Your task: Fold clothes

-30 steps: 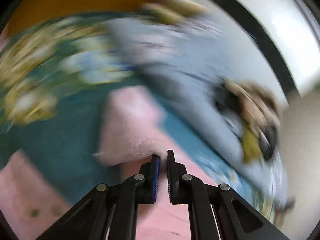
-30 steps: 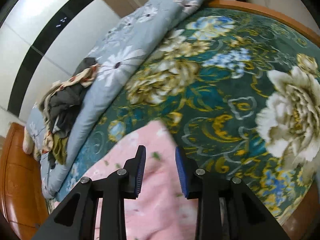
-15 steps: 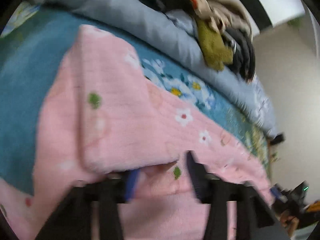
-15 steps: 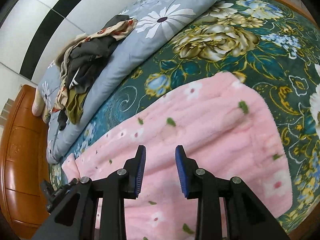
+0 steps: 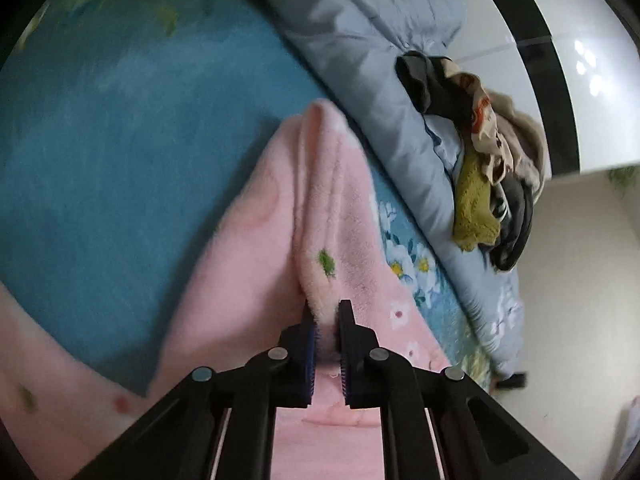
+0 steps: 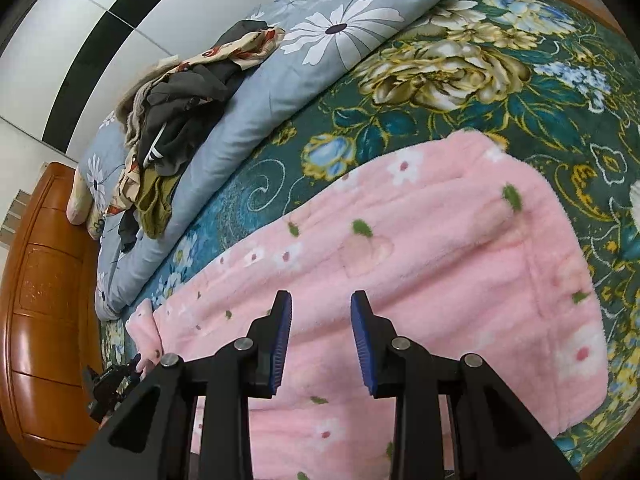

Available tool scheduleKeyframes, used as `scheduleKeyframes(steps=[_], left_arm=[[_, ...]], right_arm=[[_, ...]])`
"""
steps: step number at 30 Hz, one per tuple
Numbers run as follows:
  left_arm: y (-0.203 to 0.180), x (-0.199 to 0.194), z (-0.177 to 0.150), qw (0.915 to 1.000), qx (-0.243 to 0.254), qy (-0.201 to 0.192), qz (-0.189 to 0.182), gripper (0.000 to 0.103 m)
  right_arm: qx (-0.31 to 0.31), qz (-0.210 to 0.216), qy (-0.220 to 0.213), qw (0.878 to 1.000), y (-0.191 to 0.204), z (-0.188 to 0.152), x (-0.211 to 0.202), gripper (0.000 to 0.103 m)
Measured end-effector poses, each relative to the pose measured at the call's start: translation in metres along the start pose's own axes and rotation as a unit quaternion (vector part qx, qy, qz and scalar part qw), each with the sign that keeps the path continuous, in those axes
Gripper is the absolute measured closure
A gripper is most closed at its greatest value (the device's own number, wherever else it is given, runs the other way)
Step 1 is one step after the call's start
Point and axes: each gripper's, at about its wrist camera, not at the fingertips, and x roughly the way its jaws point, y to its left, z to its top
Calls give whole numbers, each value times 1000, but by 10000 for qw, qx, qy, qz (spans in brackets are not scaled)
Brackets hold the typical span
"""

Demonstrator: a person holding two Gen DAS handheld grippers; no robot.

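A pink fleece garment (image 6: 420, 240) with small flower and leaf prints lies spread on a bed. In the left wrist view its edge (image 5: 320, 208) rises in a ridge toward me. My left gripper (image 5: 325, 312) is shut on that pink edge, with cloth pinched between the blue pads. My right gripper (image 6: 320, 304) is open and empty, hovering just above the middle of the pink garment. The left gripper also shows small at the garment's far left end in the right wrist view (image 6: 116, 380).
The bed has a teal floral blanket (image 6: 460, 92). A rolled grey-blue daisy quilt (image 6: 280, 92) lies along the far side with a pile of mixed clothes (image 6: 180, 120) on it. A wooden footboard (image 6: 44, 288) stands at left. White and black wall panels are behind.
My left gripper opened, then shut on the pink garment's edge and lifted it into a ridge. My right gripper stayed open and drew back over the garment.
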Motion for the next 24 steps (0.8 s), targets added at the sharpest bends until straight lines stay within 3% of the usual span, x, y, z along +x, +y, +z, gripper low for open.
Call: scheduleKeyframes(steps=[2, 4, 7, 12, 15, 17, 18, 19, 24], left_arm=[[-9, -19, 20, 9991, 383, -96, 154, 93], [-16, -49, 45, 9942, 892, -461, 387, 93], [-13, -106, 81, 9776, 1457, -1228, 893, 93], [51, -158, 109, 9502, 1317, -1765, 2204, 93], [116, -155, 114, 9377, 1034, -1455, 2982, 94], [155, -144, 114, 9382, 629, -1157, 3202, 95], [164, -141, 114, 9345, 536, -1122, 3335, 102], [172, -138, 113, 9307, 443, -1088, 3463, 103], [182, -150, 110, 9417, 104, -1218, 3133, 103]], right_arm=[[-33, -29, -17, 10000, 1, 2, -3, 72], [-58, -64, -44, 10000, 1, 4, -6, 72], [-31, -113, -94, 9999, -3, 4, -10, 72], [134, -256, -127, 9995, -18, -2, -13, 72], [294, -386, -141, 9987, -32, -7, -17, 72], [393, -459, -159, 9980, -41, -9, -20, 72], [431, -494, -176, 9977, -45, -9, -23, 72], [460, -528, -198, 9973, -48, -8, -26, 72], [537, -693, -342, 9956, -64, 3, -41, 72]])
